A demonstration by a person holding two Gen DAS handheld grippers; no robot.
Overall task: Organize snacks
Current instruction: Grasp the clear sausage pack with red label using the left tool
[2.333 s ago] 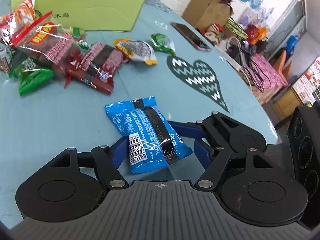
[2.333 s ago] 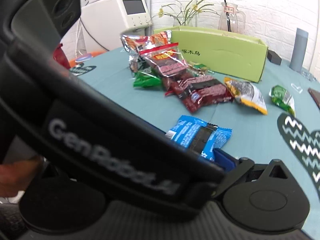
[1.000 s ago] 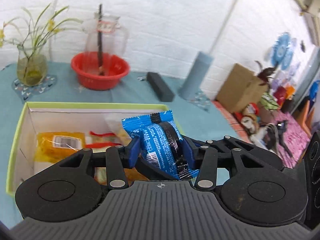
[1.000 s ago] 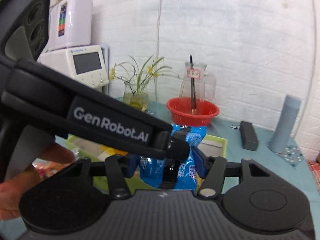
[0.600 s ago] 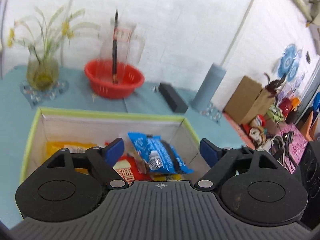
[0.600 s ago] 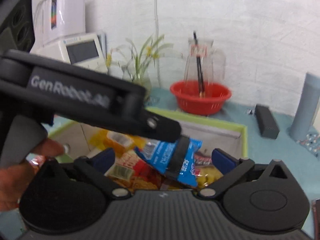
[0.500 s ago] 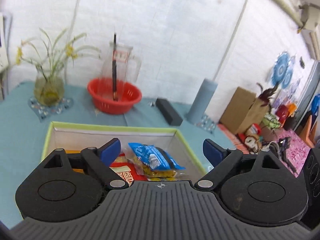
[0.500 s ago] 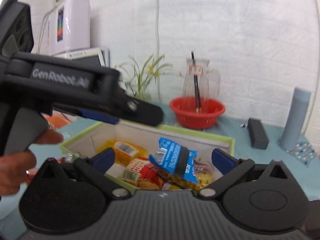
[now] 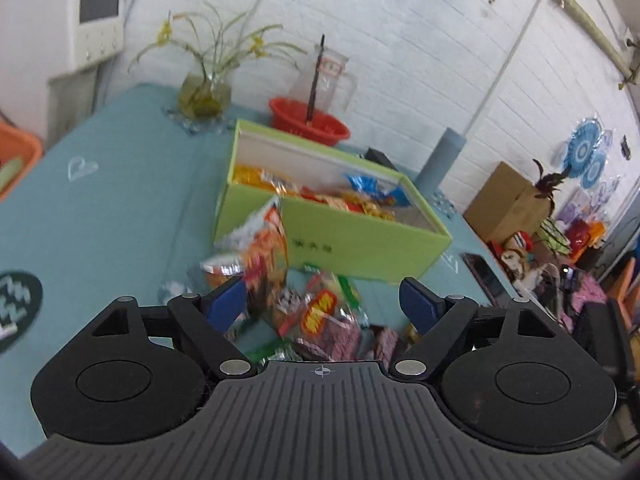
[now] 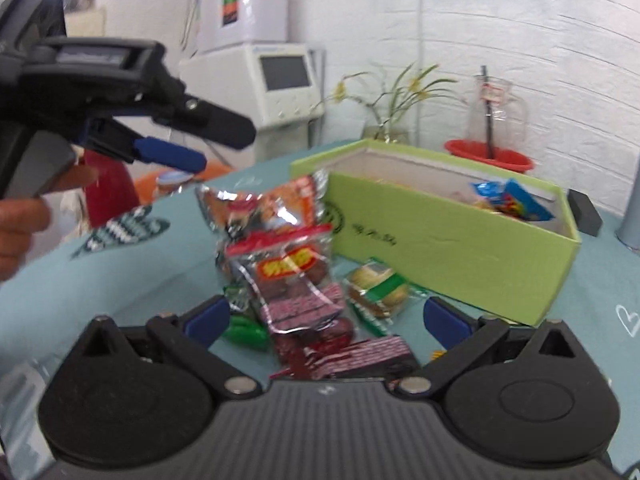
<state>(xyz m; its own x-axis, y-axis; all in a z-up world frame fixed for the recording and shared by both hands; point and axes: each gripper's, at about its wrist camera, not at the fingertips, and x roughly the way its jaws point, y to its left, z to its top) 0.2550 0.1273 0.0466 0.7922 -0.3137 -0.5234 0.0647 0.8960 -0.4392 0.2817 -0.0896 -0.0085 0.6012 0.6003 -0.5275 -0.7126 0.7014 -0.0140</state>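
Observation:
A lime green box (image 9: 360, 236) (image 10: 452, 248) stands on the teal table and holds several snacks, with the blue packet (image 9: 374, 186) (image 10: 510, 196) on top. A pile of snack packets (image 9: 316, 312) (image 10: 288, 276) lies in front of the box. My left gripper (image 9: 324, 304) is open and empty above the pile; it also shows at the upper left of the right wrist view (image 10: 196, 136). My right gripper (image 10: 326, 318) is open and empty, just over the pile.
A red basin (image 9: 308, 122), a glass jug (image 10: 496, 116) and a vase of flowers (image 9: 204, 96) stand behind the box. A grey cylinder (image 9: 440, 158) and a black block (image 10: 584, 208) sit to its right. A phone (image 9: 482, 272) lies near the table's right edge.
My left gripper let go of the blue packet into the box, then drew back and up, away from the box. Both grippers now sit over the snack pile.

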